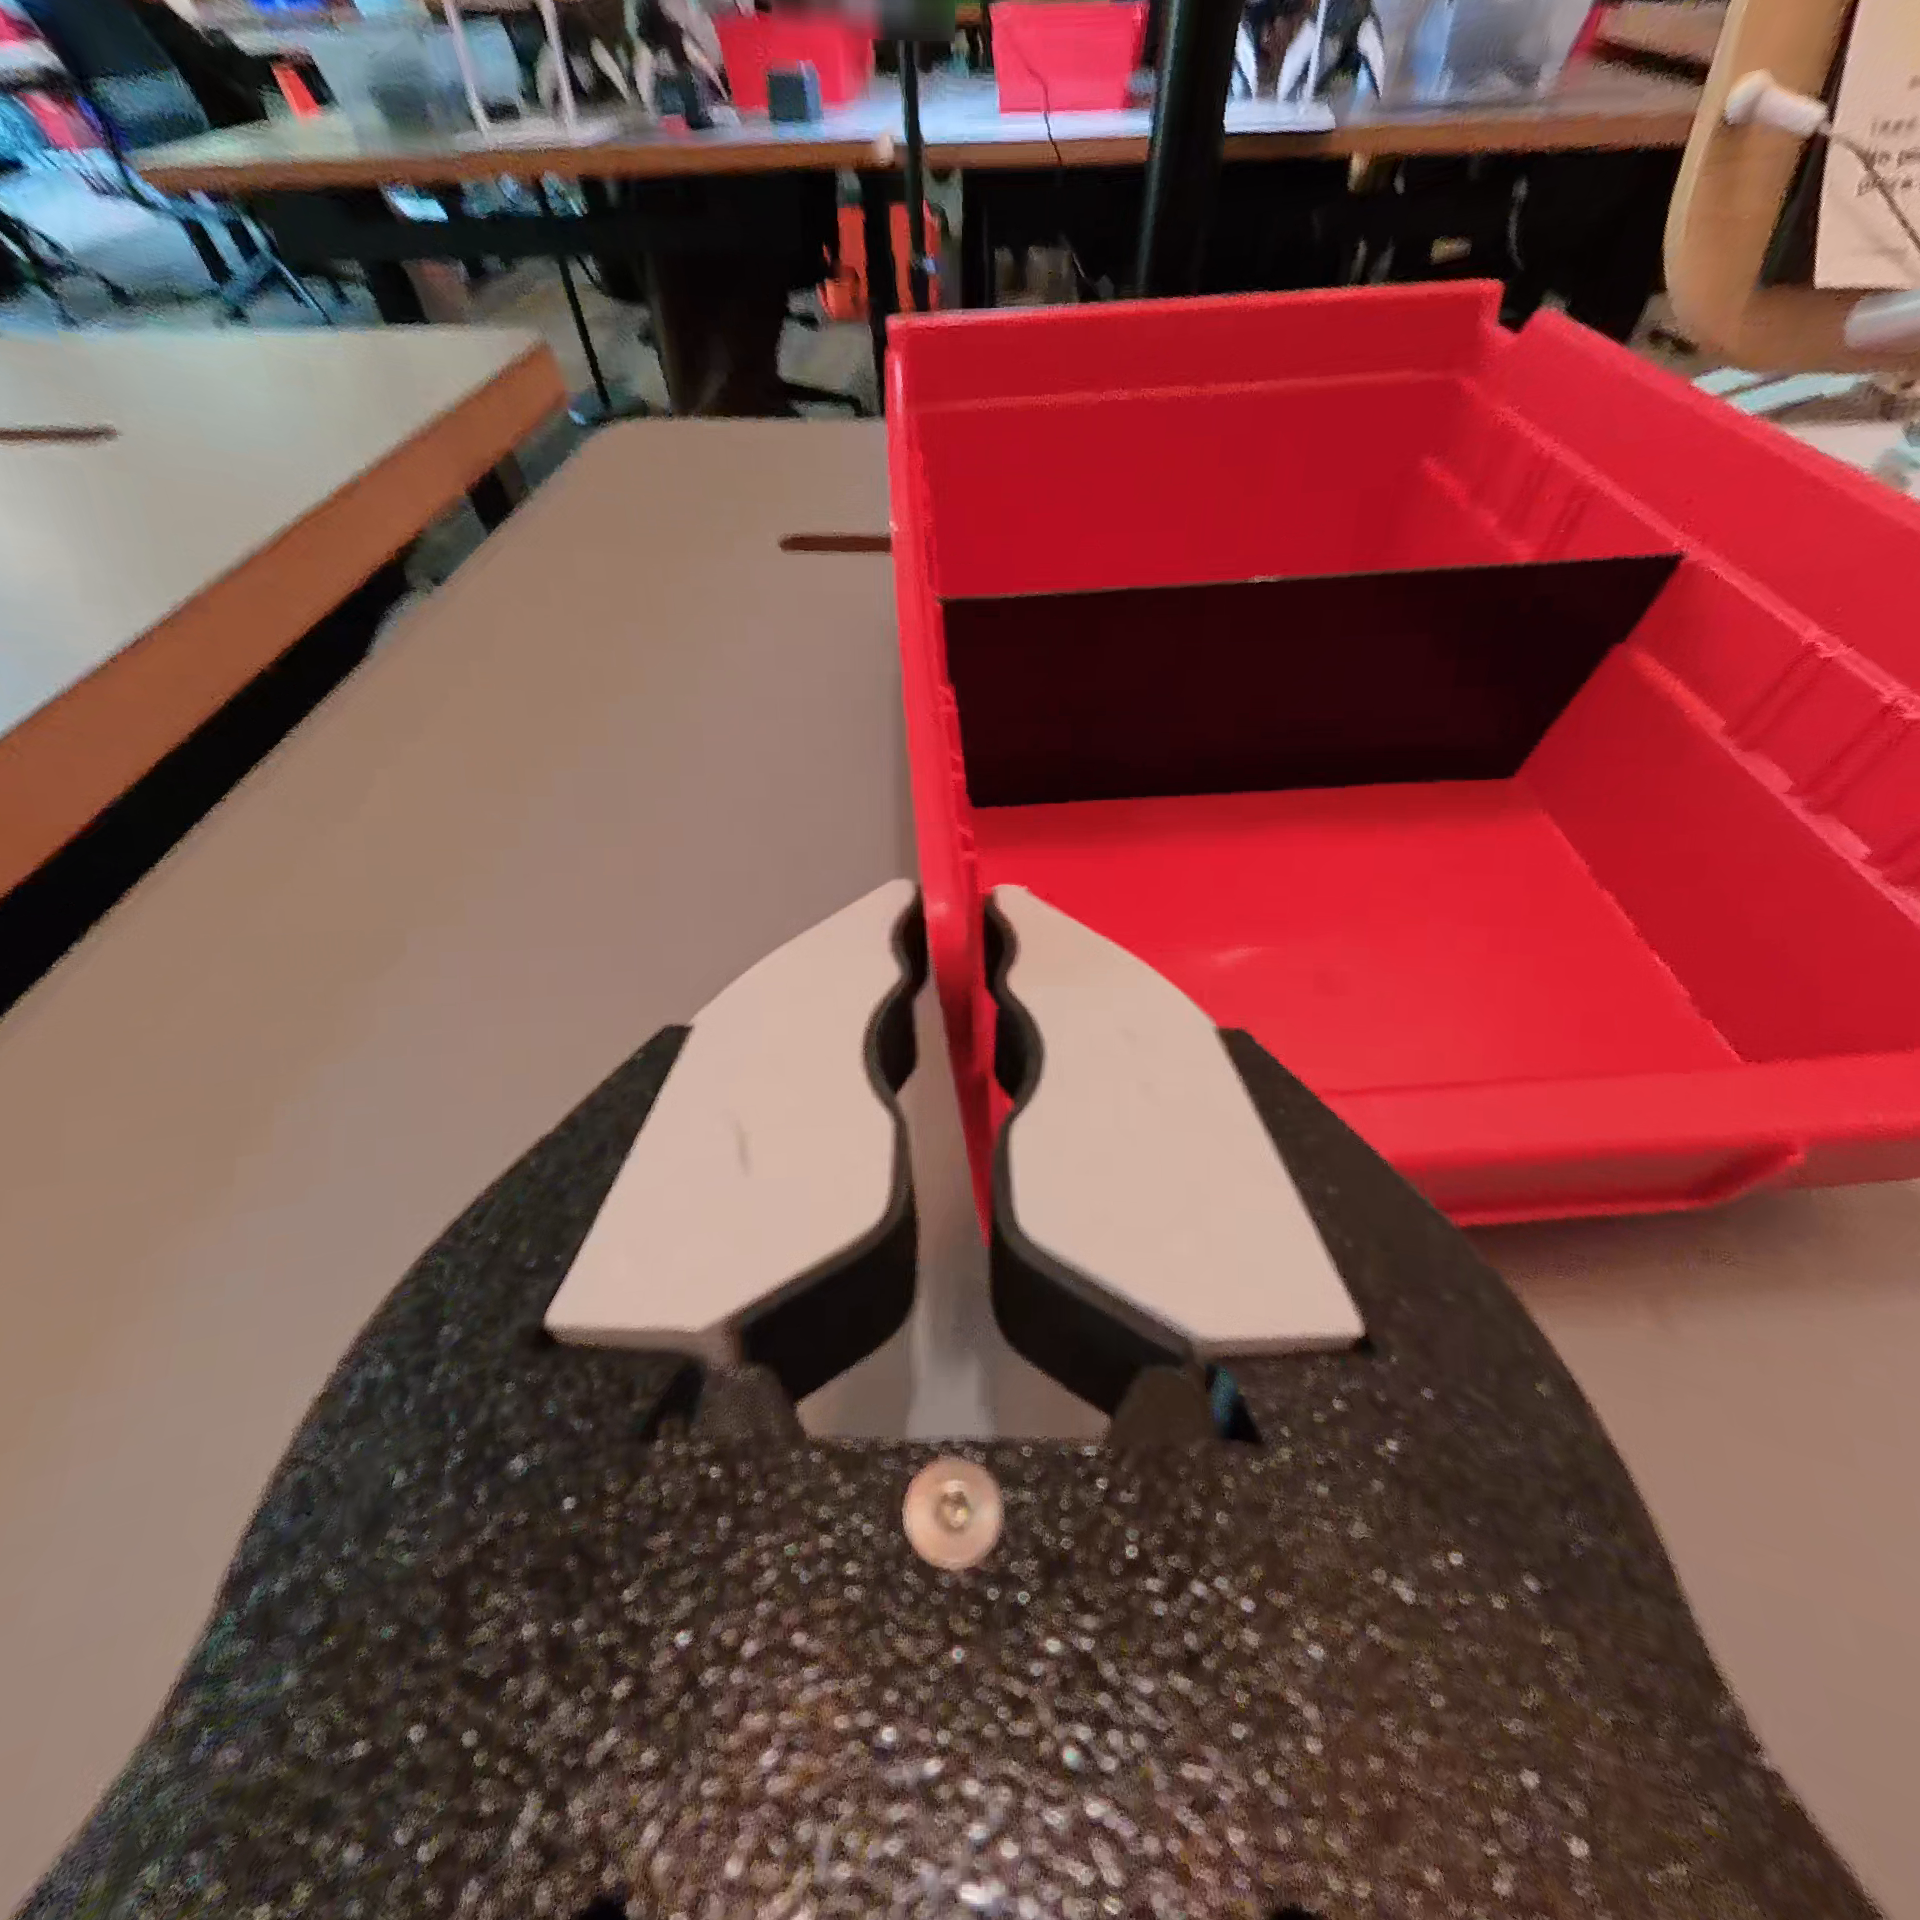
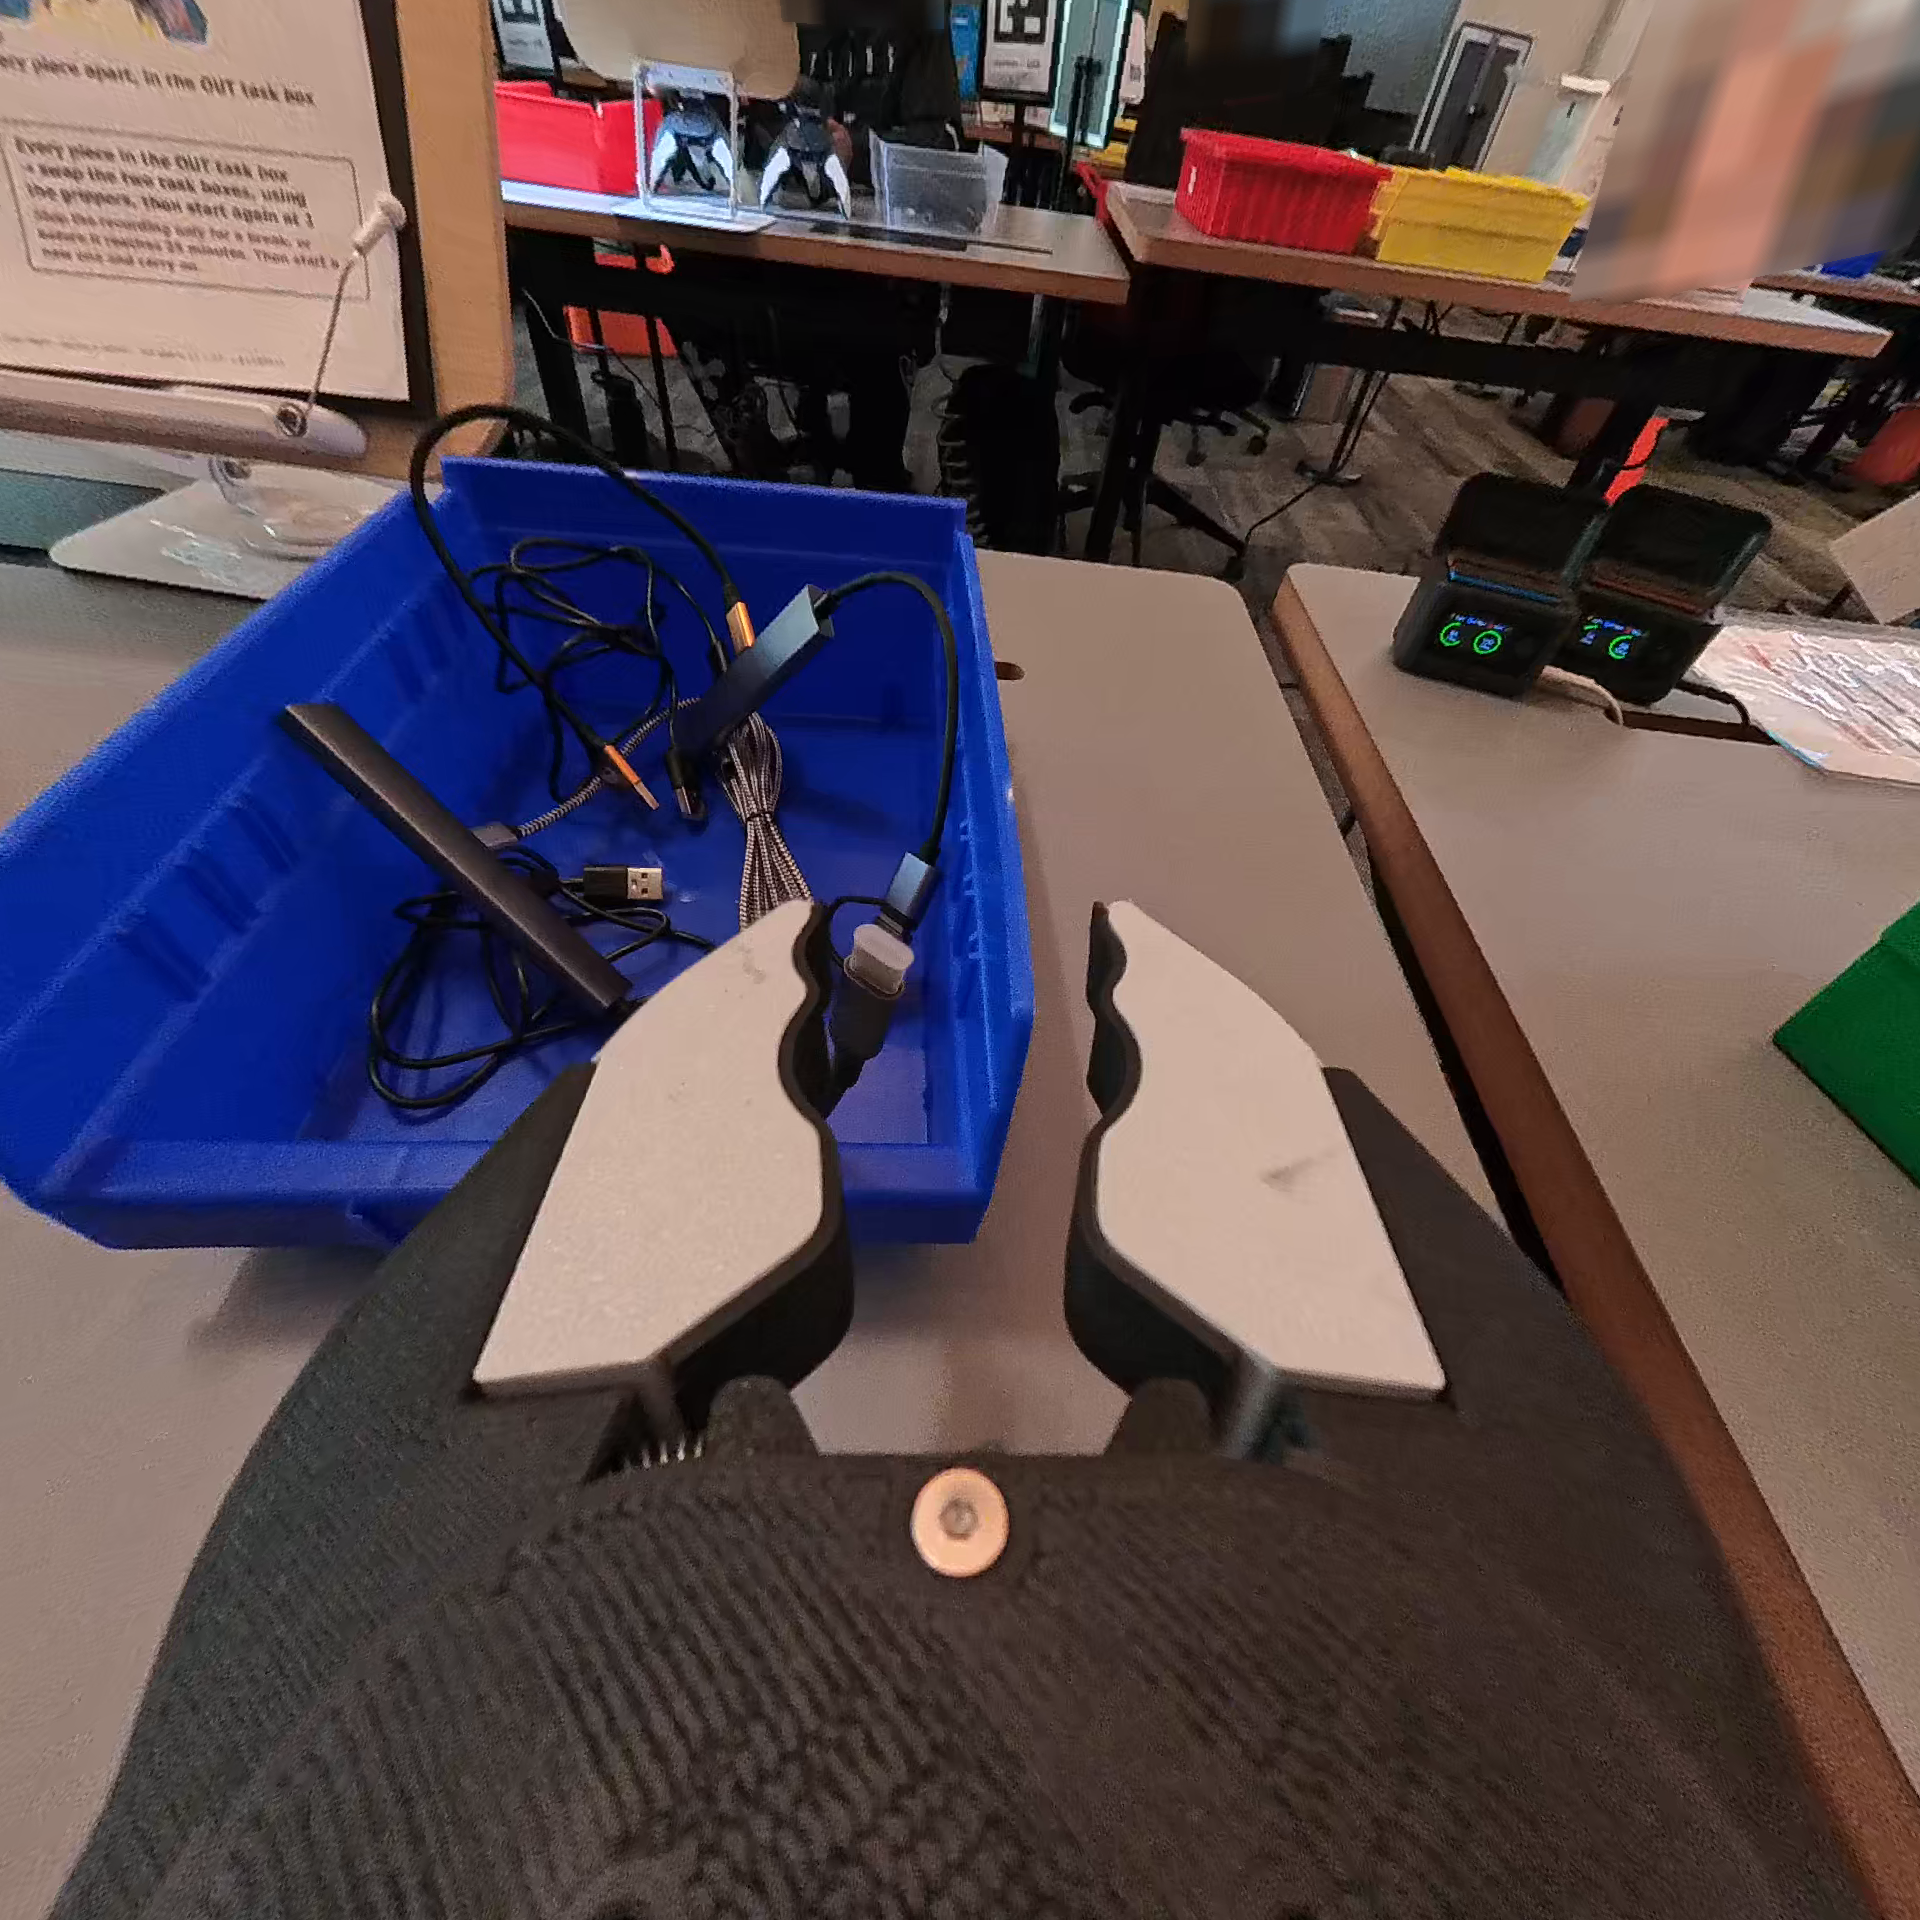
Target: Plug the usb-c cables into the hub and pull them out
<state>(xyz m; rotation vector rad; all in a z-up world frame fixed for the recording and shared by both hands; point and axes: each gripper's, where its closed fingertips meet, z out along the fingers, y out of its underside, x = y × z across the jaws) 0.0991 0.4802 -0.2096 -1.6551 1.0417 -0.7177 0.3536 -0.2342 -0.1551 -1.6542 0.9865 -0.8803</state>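
Note:
A blue bin (image 2: 187, 997) on the grey table holds a long dark grey hub (image 2: 457, 852) leaning on its floor, a shorter dark hub (image 2: 774, 649), tangled black cables (image 2: 582, 644), a braided cable (image 2: 764, 831) and a silver usb-c plug (image 2: 878, 961). My right gripper (image 2: 956, 914) is open and empty, straddling the bin's right wall, with its left finger over the plug. My left gripper (image 1: 954, 904) is closed onto the left wall of a red bin (image 1: 1455, 935), near its front corner. No cables or hubs show in the left wrist view.
The red bin has a black divider (image 1: 1278, 686) across its middle and nothing else in it. Two dark chargers with lit displays (image 2: 1558, 613) and a green box (image 2: 1860, 1049) sit on the table at the right. A board with a paper sheet (image 2: 197, 197) stands behind the blue bin.

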